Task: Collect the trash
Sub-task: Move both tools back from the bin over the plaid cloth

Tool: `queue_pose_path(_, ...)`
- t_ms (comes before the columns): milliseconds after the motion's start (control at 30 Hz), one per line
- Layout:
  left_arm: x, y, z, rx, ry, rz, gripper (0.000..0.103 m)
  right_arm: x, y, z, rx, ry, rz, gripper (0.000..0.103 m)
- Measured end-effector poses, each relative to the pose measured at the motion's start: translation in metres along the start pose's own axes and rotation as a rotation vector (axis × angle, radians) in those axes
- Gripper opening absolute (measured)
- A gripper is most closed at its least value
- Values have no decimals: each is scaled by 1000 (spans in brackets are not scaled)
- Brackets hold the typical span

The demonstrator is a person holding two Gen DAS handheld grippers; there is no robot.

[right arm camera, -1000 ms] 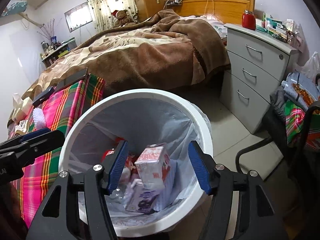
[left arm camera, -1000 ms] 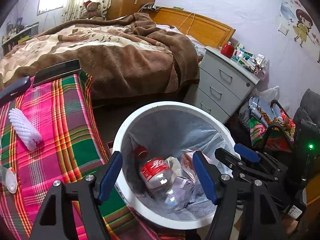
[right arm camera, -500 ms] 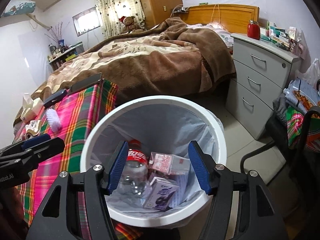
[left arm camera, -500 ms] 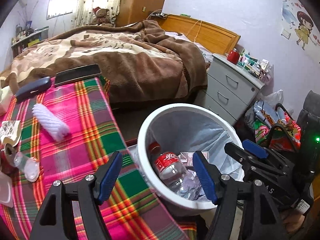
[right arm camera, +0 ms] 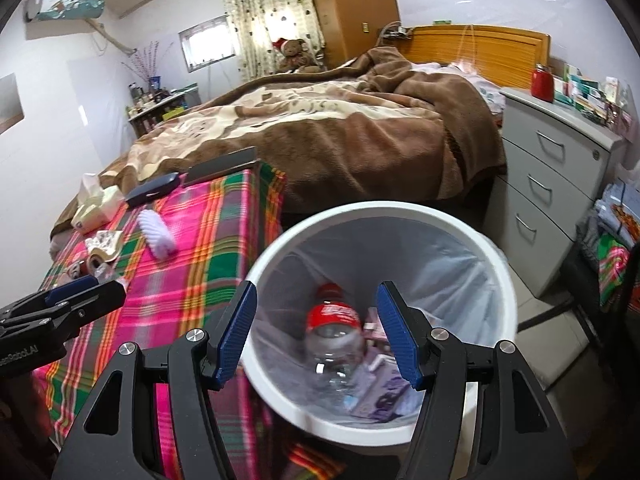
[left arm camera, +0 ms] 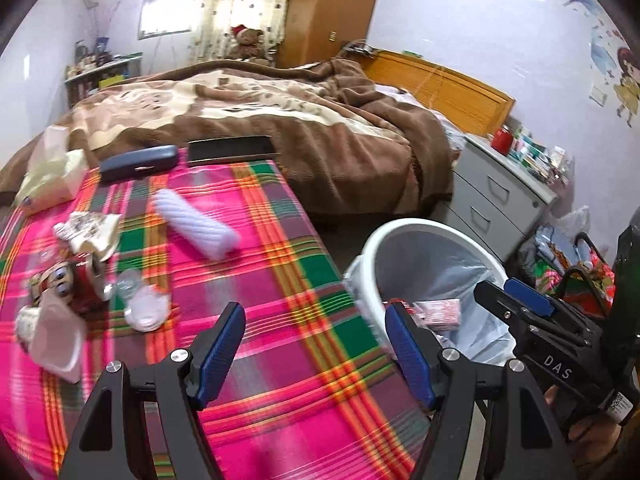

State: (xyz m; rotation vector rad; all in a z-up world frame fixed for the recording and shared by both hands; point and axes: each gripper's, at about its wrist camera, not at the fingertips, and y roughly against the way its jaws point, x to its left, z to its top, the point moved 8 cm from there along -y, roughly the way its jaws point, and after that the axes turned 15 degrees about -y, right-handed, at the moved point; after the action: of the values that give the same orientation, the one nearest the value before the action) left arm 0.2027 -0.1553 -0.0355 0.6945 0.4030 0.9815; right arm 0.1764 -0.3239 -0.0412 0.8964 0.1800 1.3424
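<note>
Both your grippers, left [left arm camera: 314, 354] and right [right arm camera: 316, 334], gape empty; the bin [right arm camera: 496, 264] holds a bottle [right arm camera: 334, 328], perhaps cartons, beside the table [left arm camera: 280, 280].

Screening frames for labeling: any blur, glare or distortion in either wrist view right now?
Left wrist: motion blur smears the plaid cloth and the litter at its left edge; window blown out; fisheye bends the walls. Right wrist: bottle in the bin is smeared, far room fairly sharp, curtain backlit. Dark vignette in the corners of both.
</note>
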Motion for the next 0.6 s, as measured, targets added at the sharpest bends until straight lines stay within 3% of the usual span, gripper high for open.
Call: queue_pose_path(600, 129, 49, -56, -11, 194, 228, 72, 84, -26, -27, 70, 122, 122, 64)
